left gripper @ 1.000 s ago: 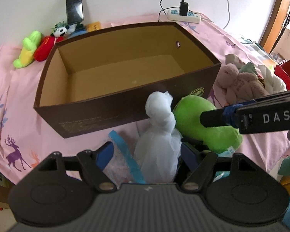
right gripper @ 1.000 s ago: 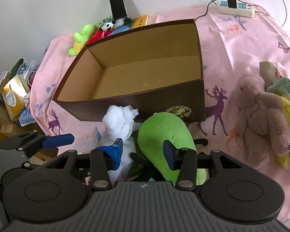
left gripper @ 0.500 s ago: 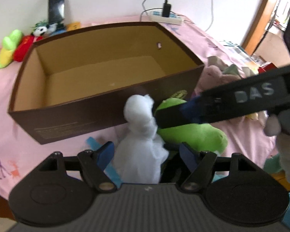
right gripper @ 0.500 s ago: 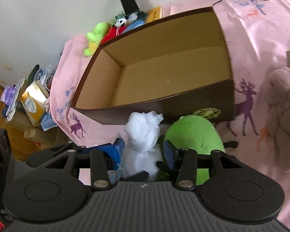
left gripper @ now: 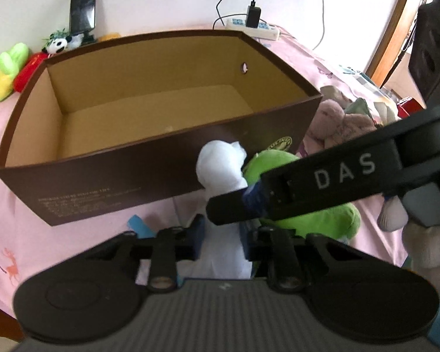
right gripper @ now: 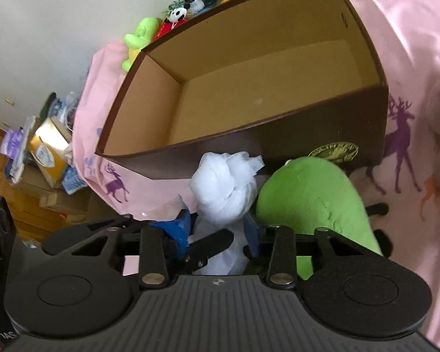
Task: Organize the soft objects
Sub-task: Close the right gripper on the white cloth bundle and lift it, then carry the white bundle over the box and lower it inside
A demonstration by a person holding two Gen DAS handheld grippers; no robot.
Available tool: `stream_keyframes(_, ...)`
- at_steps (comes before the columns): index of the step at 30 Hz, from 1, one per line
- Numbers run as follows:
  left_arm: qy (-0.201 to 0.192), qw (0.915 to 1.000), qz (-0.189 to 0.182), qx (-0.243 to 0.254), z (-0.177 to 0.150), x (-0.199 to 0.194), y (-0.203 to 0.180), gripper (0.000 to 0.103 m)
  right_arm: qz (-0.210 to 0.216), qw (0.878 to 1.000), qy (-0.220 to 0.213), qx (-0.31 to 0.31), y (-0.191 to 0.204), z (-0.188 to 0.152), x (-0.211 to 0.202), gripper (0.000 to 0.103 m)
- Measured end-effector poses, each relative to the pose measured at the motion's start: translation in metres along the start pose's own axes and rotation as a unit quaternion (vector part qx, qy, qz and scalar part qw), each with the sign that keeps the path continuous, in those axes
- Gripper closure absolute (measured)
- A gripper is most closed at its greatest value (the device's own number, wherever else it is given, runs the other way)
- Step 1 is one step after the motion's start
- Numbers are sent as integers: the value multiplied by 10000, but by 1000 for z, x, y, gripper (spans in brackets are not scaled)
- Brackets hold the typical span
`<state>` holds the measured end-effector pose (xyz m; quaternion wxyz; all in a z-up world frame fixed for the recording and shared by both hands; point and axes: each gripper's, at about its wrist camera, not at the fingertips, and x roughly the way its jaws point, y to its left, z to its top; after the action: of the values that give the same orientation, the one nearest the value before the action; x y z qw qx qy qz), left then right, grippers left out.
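Both my grippers are on the same white cloth bundle, which stands just in front of the brown box. My left gripper is closing, pads pressed against its lower body. My right gripper is closing around it too; can't tell whether its pads touch yet. One green plush leans against the bundle's right side, crowding my right finger. My right gripper's arm crosses the left view, hiding part of that plush. One box, nothing inside. One beige plush sits beyond the box corner. Three small toys sit behind the box on the pink sheet. One power strip, one phone at the wall.
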<state>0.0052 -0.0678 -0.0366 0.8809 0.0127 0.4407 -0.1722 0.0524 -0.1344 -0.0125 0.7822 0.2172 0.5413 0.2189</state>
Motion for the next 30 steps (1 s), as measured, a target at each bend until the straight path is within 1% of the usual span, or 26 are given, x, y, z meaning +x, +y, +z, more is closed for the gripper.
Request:
stream_keyframes(1, -48, 10000, 8, 51, -1, -2, -2, 89, 37, 10000, -46, -1, -1, -1, -2, 90)
stream_keyframes(2, -108, 9999, 9, 96, -1, -4, -2, 90, 36, 9999, -98, -31, 1, -1, -4, 95)
stream_keyframes(5, -307, 9993, 9, 230, 0, -14, -8, 93, 97, 9994, -276, -175, 5, -2, -12, 98)
stream_keyframes(9, -584, 9979, -76, 280, 7, -35, -11, 93, 221, 9972, -561, -452, 13, -3, -33, 99)
stream_keyframes(13, -1095, 9932, -180, 351, 17, -65, -13, 93, 453, 9917, -969, -708, 25, 5, -61, 99)
stream_keyframes(16, -1421, 9891, -191, 346, 34, -80, -9, 93, 563, 9866, -1243, -891, 34, 18, -74, 99)
stream_keyframes(20, -1769, 9837, -109, 305, 61, -89, 5, 93, 618, 9794, -1553, -1135, 50, 42, -74, 99)
stream_keyframes(23, -1984, 9795, 106, 341, 84, -87, 15, 93, 615, 9737, -1747, -1329, 61, 66, -68, 99)
stream_keyframes(26, -2022, 9786, 291, 232, 105, -76, 29, 93, 601, 9725, -1756, -1409, 67, 93, -54, 99)
stream_keyframes(28, -1927, 9807, 327, 95, 117, -64, 45, 93, 547, 9759, -1613, -1361, 68, 112, -37, 99)
stream_keyframes(30, -1747, 9839, 389, -29, 128, -48, 63, 93, 492, 9795, -1440, -1320, 67, 124, -22, 99)
